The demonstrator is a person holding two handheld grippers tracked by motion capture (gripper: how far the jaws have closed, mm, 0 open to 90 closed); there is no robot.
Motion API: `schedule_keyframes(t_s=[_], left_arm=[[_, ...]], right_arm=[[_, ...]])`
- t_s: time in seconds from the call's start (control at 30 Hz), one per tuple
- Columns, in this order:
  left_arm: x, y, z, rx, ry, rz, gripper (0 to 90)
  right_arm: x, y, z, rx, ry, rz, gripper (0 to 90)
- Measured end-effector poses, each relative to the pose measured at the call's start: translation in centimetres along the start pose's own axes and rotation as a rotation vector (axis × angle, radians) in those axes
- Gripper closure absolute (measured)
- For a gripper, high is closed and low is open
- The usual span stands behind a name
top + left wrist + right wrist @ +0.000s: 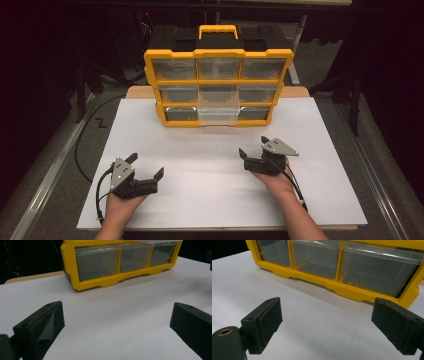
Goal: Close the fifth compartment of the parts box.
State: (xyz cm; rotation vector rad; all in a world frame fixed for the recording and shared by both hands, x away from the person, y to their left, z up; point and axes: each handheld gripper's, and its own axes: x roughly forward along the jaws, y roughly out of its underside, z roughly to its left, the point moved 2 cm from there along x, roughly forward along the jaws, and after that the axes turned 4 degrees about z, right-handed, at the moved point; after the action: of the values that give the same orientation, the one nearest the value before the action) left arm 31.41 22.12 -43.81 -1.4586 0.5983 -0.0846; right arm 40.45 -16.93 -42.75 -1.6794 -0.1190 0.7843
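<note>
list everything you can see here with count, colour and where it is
yellow plastic organiser cabinet with black top and yellow carry handle: 1, yellow and black, standing at the far middle of the white board
clear plastic drawers: 9, transparent, three rows of three in the cabinet; the bottom middle one is pulled out part way
white board: 1, white, covering the table top
tan wooden table: 1, tan, edge showing behind the board
left gripper: 1, black with a grey plate, near left of the board, jaws open, holding nothing
right gripper: 1, black with a grey plate, near right, jaws open, holding nothing
</note>
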Motion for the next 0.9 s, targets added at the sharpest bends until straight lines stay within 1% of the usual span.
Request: schedule_keyframes(t_s=[0.03, 0.07, 0.17, 0.23, 0.3, 0.37, 0.4, 0.43, 0.57, 0.6, 0.7, 0.87, 0.9], left_arm=[[0.0, 0.0, 0.0, 0.0, 0.0, 0.0, 0.2], [0.0, 0.0, 0.0, -0.001, 0.001, -0.002, 0.1], [0.0, 0.0, 0.0, -0.001, 0.002, -0.002, 0.2], [0.0, 0.0, 0.0, -0.002, 0.003, -0.004, 0.1], [-0.1, 0.0, 0.0, -0.001, 0.004, -0.003, 0.1], [-0.1, 0.0, 0.0, 0.0, 0.005, -0.002, 0.2], [0.0, 0.0, 0.0, -0.001, 0.005, -0.003, 0.2], [0.0, 0.0, 0.0, 0.0, 0.005, -0.002, 0.2], [0.0, 0.0, 0.0, 0.003, 0.007, 0.0, 0.2], [0.0, 0.0, 0.0, 0.002, 0.007, -0.001, 0.2], [-0.1, 0.0, 0.0, -0.002, 0.006, -0.002, 0.2], [-0.1, 0.0, 0.0, -0.002, 0.006, -0.004, 0.2], [-0.1, 0.0, 0.0, -0.002, 0.007, -0.001, 0.2]], right_arm=[[0.0, 0.0, 0.0, 0.0, 0.0, 0.0, 11.1], [0.0, 0.1, 0.1, -0.003, -0.011, 0.007, 11.9], [-0.1, 0.1, 0.2, -0.004, -0.011, 0.014, 13.6], [-0.2, 0.2, 0.4, 0.005, -0.023, 0.024, 16.2], [-0.4, 0.3, 0.9, -0.002, -0.027, 0.023, 17.7], [-0.5, 0.4, 1.0, -0.009, -0.028, 0.021, 18.5], [-0.6, 0.5, 1.1, -0.011, -0.03, 0.02, 20.6], [-0.6, 0.5, 1.1, -0.011, -0.03, 0.02, 20.6], [-1.0, 0.9, 1.3, -0.014, -0.033, 0.017, 27.5], [-1.0, 0.9, 1.3, -0.014, -0.033, 0.017, 27.5], [-1.4, 0.9, 1.2, -0.003, -0.041, 0.007, 34.6], [-1.8, 0.9, 1.4, -0.014, -0.037, -0.009, 46.6], [-2.0, 0.8, 1.4, -0.016, -0.035, -0.015, 51.2]])
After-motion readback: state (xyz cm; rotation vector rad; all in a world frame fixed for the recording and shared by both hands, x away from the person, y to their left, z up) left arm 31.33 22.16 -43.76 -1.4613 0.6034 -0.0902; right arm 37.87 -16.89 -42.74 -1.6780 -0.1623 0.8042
